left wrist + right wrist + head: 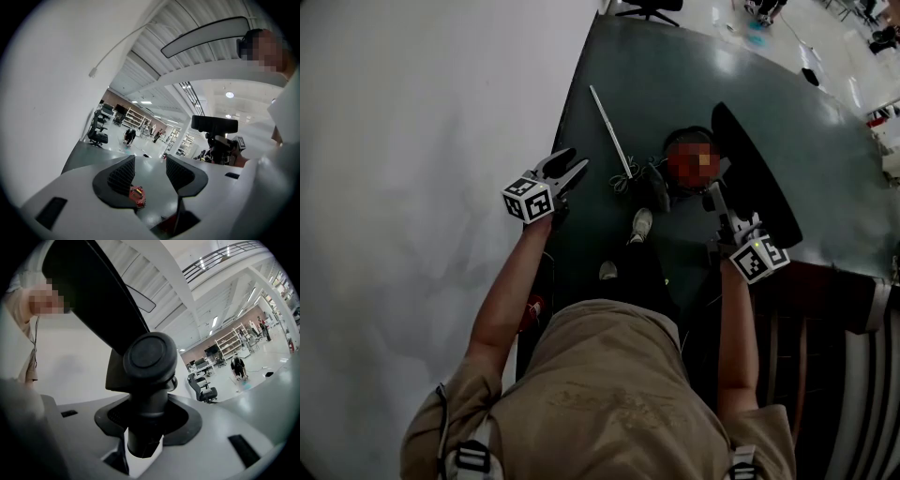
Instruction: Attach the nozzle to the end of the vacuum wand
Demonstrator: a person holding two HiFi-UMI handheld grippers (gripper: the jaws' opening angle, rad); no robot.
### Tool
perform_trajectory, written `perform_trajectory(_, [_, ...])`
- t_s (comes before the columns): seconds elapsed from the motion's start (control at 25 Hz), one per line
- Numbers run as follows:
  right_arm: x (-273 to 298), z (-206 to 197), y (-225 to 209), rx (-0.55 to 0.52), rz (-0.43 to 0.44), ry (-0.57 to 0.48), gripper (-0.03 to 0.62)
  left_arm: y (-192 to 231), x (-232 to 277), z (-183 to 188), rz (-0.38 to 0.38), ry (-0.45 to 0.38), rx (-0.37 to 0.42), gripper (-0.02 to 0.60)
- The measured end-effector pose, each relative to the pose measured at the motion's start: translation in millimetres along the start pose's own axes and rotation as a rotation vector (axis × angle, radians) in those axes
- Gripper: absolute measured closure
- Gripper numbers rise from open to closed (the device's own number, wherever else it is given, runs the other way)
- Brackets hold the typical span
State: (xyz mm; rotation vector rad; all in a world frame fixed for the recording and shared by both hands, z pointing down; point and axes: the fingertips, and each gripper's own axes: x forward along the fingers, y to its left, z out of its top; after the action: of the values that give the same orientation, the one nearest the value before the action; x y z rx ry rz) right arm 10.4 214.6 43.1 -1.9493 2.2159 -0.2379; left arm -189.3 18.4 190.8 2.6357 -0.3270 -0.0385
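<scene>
The black vacuum nozzle (757,178), a long flat floor head on a round neck, is in my right gripper (719,202). In the right gripper view the jaws of the right gripper (145,427) are shut on the nozzle's neck (147,394), and the flat head (84,291) sweeps up to the left. My left gripper (572,167) is held out at the left near the white wall. It is open, and in the left gripper view nothing lies between the fingers of the left gripper (150,171). I cannot pick out a vacuum wand in any view.
A white wall (412,141) fills the left side. The dark glossy floor (675,66) mirrors the room. A thin white rod or cord (609,131) lies ahead. My shoes (642,225) are below. A ribbed railing (862,375) is at the lower right. An office chair (97,133) stands far off.
</scene>
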Motion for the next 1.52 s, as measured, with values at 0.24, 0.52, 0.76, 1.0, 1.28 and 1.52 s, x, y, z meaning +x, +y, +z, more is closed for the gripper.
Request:
perform_trajectory(0.24, [63, -2, -79, 0.032, 0.019, 0.001, 0.428, 44, 81, 14, 0.02, 0.052, -0.017, 0.362])
perform_trajectory(0.52, [160, -17, -187, 0.091, 0.035, 0.032, 0.428, 117, 175, 32, 0.103, 0.081, -0.066, 0.362])
perform_trajectory(0.76, [236, -55, -276, 0.136, 0.041, 0.067, 0.428, 186, 260, -1, 0.139, 0.155, -0.127, 0.362])
perform_trajectory(1.0, [313, -113, -355, 0.195, 0.019, 0.103, 0.428, 269, 332, -46, 0.175, 0.232, -0.168, 0.362])
perform_trajectory(1.28, [402, -227, -434, 0.283, -0.055, 0.162, 0.428, 399, 398, -132, 0.22, 0.311, -0.22, 0.362])
perform_trajectory(1.52, [461, -398, -497, 0.347, -0.117, 0.253, 0.428, 535, 432, -306, 0.335, 0.383, -0.467, 0.362])
